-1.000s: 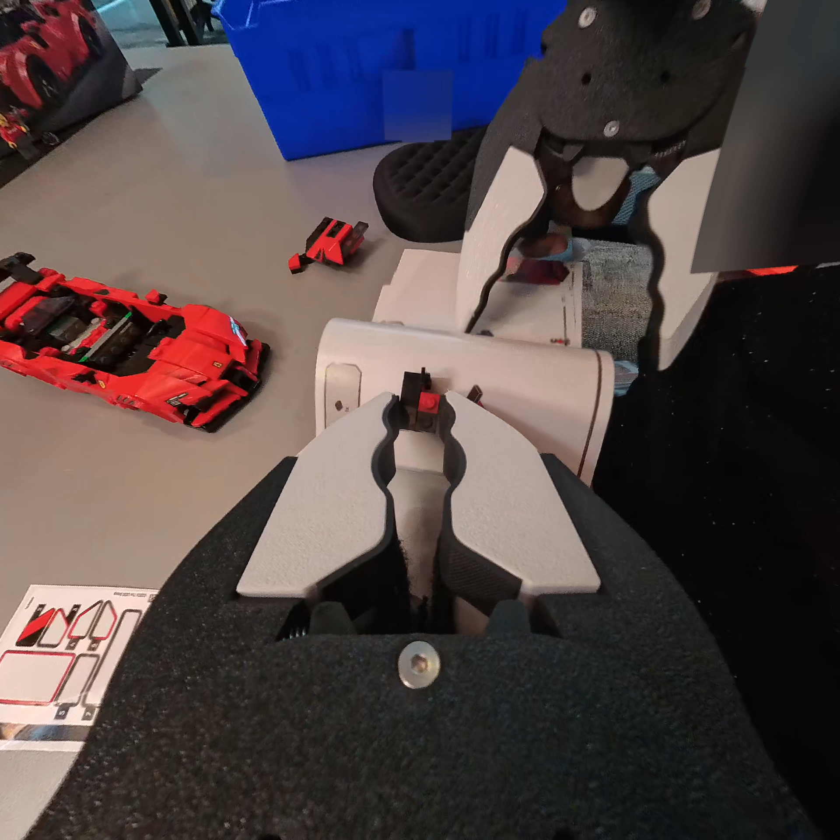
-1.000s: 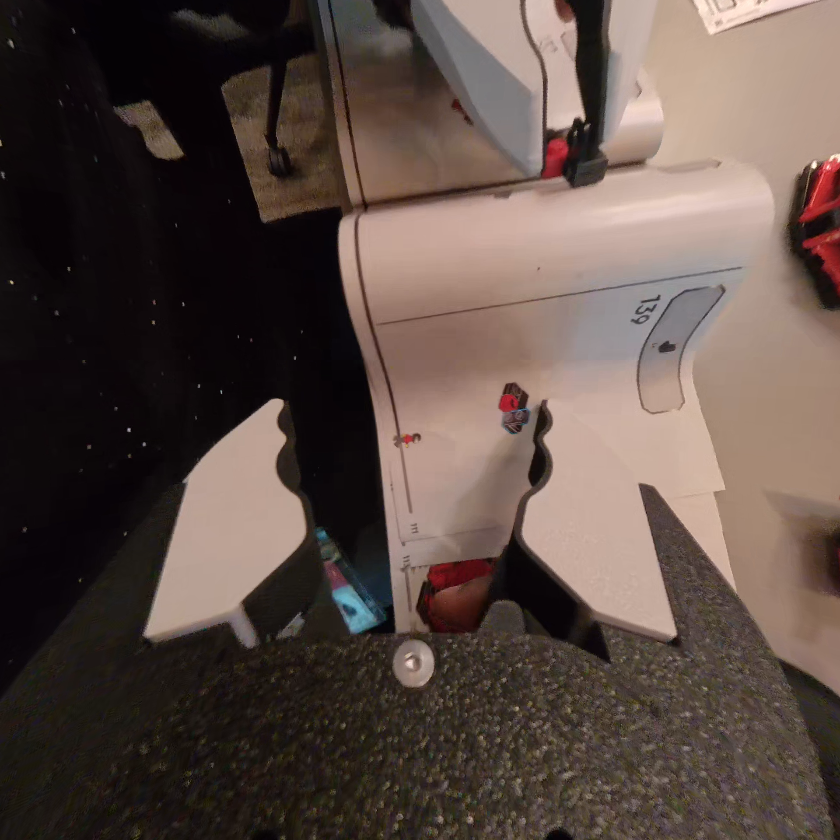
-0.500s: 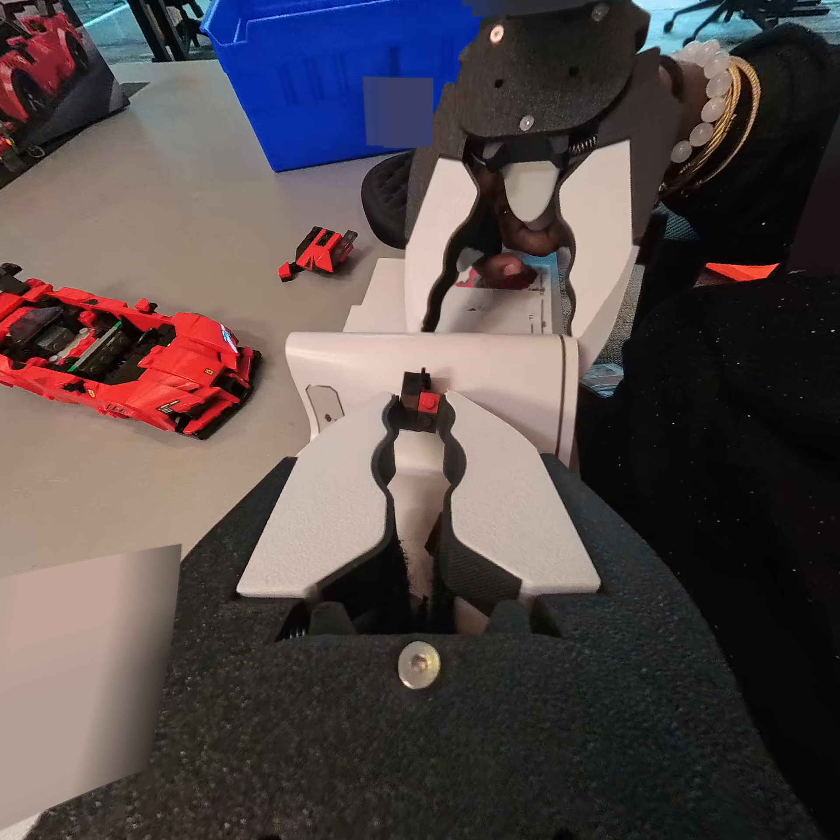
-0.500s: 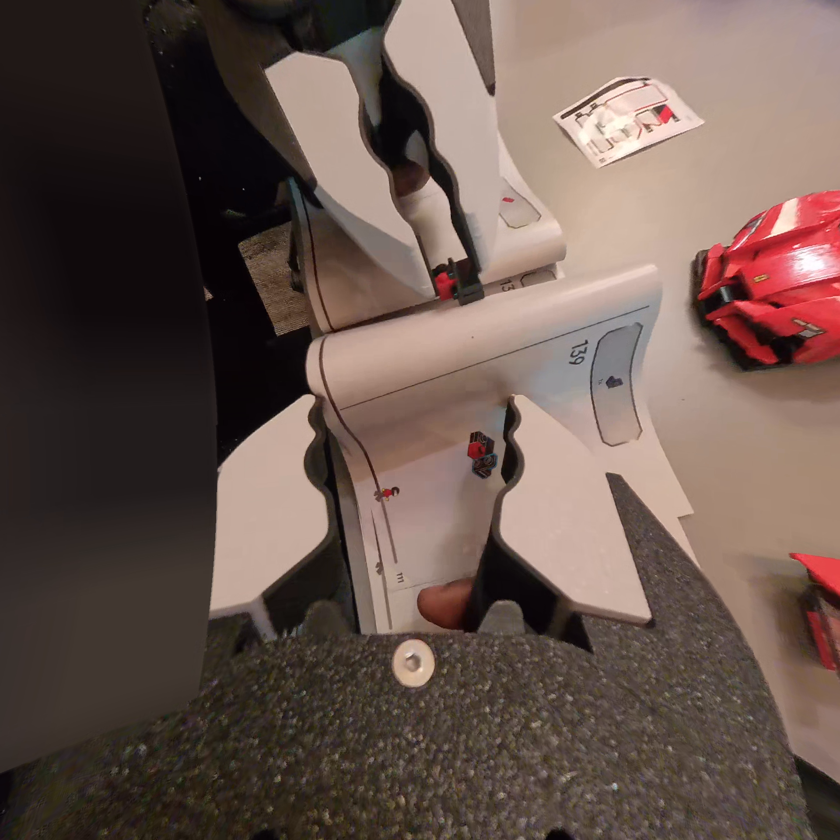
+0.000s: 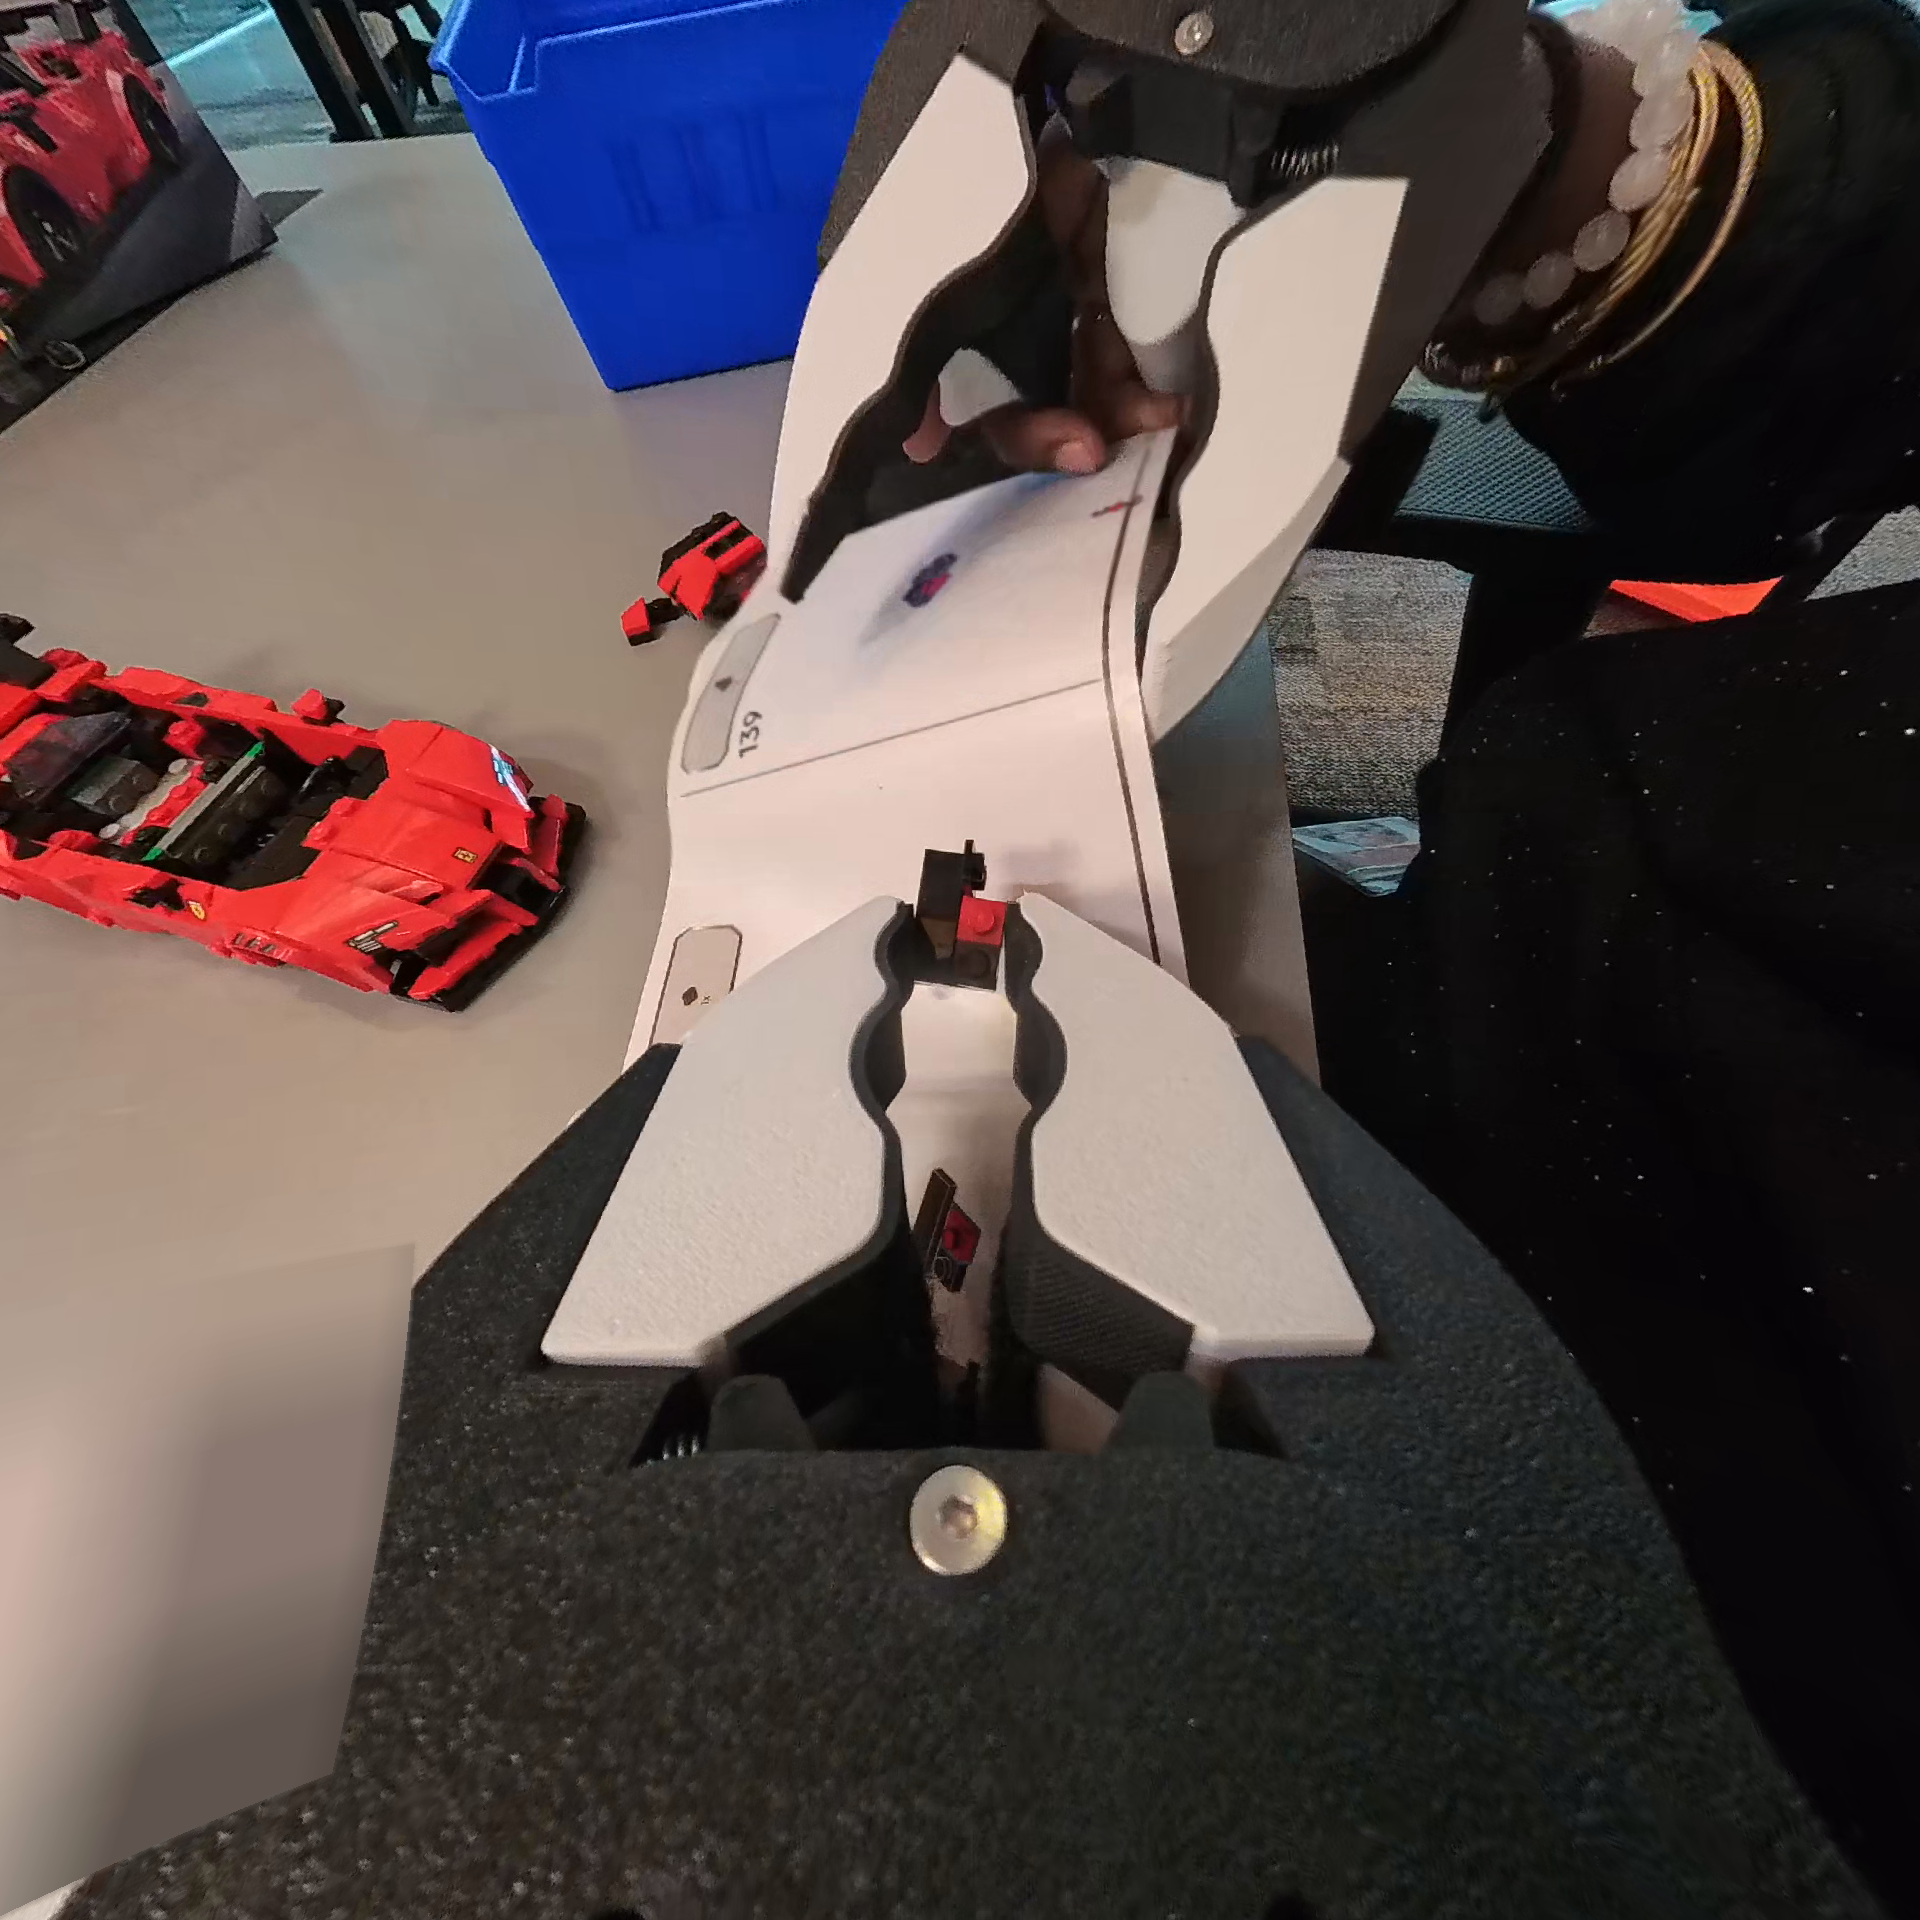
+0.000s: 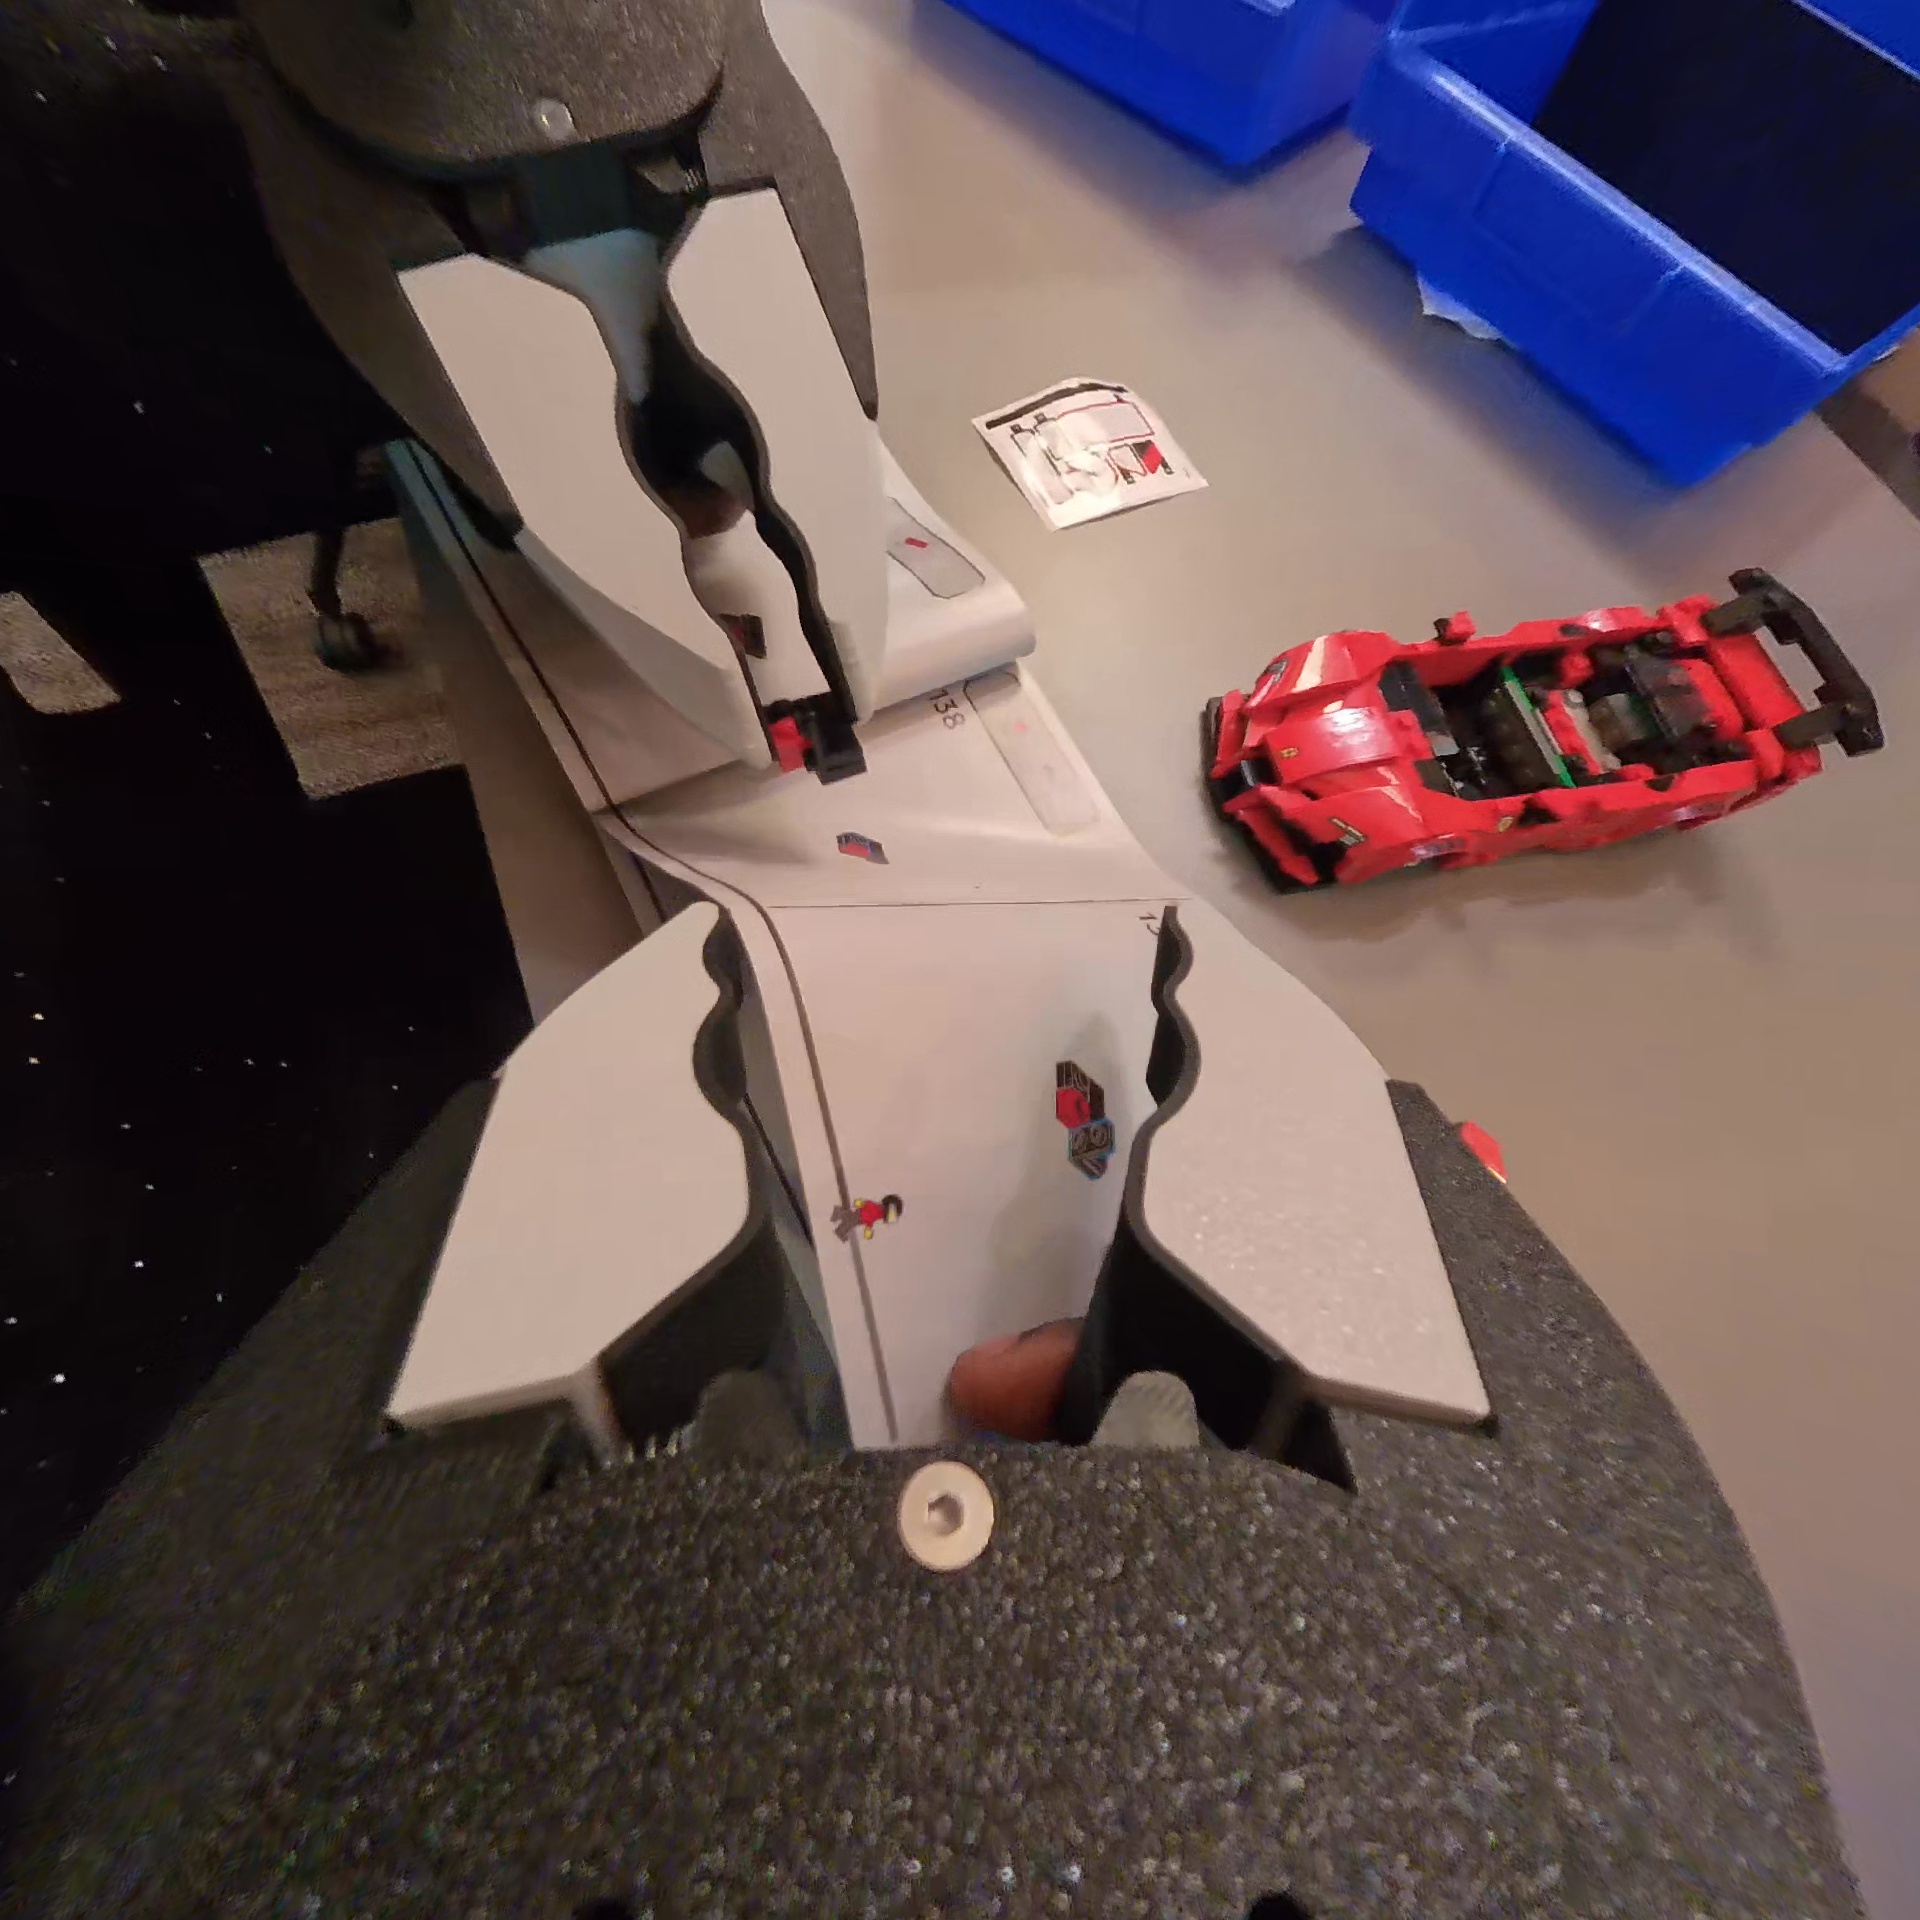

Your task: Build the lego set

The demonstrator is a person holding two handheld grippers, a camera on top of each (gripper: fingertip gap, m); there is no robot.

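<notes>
My left gripper is shut on a small black and red lego piece, held just above the open instruction booklet. It also shows in the right wrist view, with the piece at its tips. My right gripper is open over a booklet page. The page runs between its fingers, and a person's fingertip presses on it. The right gripper also shows in the left wrist view. The red lego car stands on the grey table, left of the booklet.
A small red and black sub-assembly lies beyond the booklet. A sticker sheet lies on the table. Blue bins stand at the table's far side. The set's box is at the far left. The car also shows in the right wrist view. There is about 5 cm between the tips of the two grippers.
The curled booklet page has been spread out flatter under the right gripper. The right gripper has risen and tilted toward the table. The left gripper still holds the piece.
</notes>
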